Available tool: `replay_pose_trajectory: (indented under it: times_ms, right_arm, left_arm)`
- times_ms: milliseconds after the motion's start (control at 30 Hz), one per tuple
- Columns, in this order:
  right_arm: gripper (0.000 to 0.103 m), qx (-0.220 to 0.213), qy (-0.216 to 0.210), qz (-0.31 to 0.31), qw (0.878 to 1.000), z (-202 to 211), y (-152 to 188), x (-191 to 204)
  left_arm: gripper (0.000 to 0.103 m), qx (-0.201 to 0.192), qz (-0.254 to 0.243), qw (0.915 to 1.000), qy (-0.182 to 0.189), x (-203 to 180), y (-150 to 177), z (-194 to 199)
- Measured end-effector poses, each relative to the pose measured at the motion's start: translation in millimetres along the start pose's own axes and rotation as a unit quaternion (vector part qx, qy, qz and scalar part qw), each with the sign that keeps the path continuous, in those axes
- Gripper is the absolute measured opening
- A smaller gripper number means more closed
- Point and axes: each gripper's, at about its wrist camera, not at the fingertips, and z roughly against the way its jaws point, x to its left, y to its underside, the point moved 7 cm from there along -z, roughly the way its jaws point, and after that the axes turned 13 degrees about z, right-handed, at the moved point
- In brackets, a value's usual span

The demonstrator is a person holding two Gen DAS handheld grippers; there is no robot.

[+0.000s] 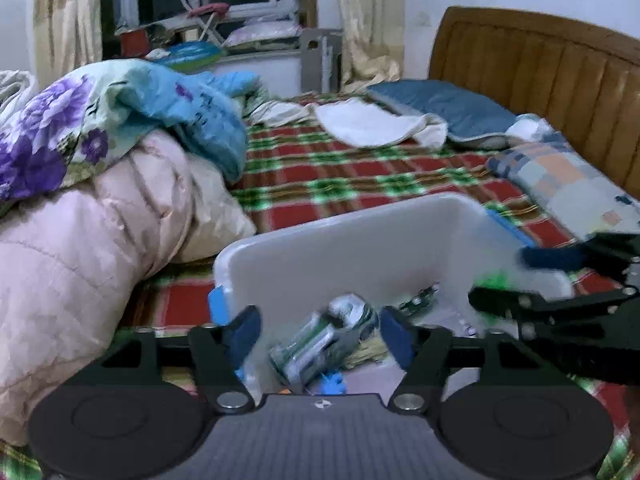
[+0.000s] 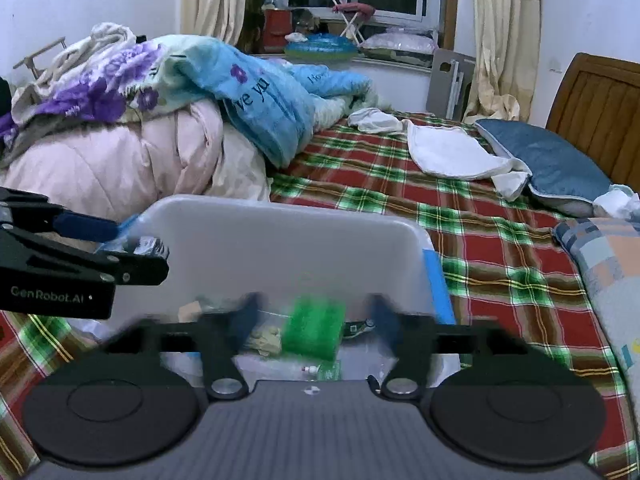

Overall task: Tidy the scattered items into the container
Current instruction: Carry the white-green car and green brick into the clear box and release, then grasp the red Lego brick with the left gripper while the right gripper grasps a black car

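A white plastic box (image 1: 344,248) (image 2: 280,248) with blue latches sits on the plaid bed cover. My left gripper (image 1: 320,334) hangs over its near side, jaws apart. A blurred green-and-white packet (image 1: 324,340) lies tilted between its fingers, with a gap to each pad. The right wrist view shows the left gripper (image 2: 120,246) from the side with that packet (image 2: 148,246) at its tips. My right gripper (image 2: 316,320) (image 1: 500,280) is open above the box. A blurred green item (image 2: 314,328) sits between its fingers, clear of both pads.
Several small items lie on the box floor (image 2: 272,360). A pink quilt (image 1: 92,248) under a floral blanket (image 1: 80,120) is heaped left of the box. Pillows (image 1: 448,108) and a white cloth (image 1: 368,124) lie towards the wooden headboard (image 1: 540,68).
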Motion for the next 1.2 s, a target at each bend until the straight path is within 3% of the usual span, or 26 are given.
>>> replay_pose_trajectory:
  times_ms: [33,300,500,633,867,1200]
  right_arm:
    - [0.094,-0.004,0.007,0.007,1.0,1,0,1]
    - [0.094,-0.005,0.015,0.021,1.0,7,2,-3]
    - [0.095,-0.035,0.011,0.027,0.999,49,23,-1]
    - [0.098,-0.054,-0.032,0.045,0.997,79,64,12]
    - [0.098,-0.008,-0.107,0.064,0.992,76,134,44]
    - [0.098,-0.005,-0.148,0.159,0.976,59,154,90]
  left_arm:
    - [0.072,0.001,-0.005,1.0,-0.003,0,1,-1]
    - [0.072,-0.008,-0.01,0.9999,-0.002,1,1,6]
    - [0.072,-0.043,-0.03,0.9983,0.026,-3,20,52]
    - [0.072,-0.038,-0.056,0.9952,0.071,-9,71,84]
    - [0.072,0.015,-0.089,0.991,0.098,-19,180,113]
    - [0.072,0.071,-0.017,0.9923,0.1,-24,248,127]
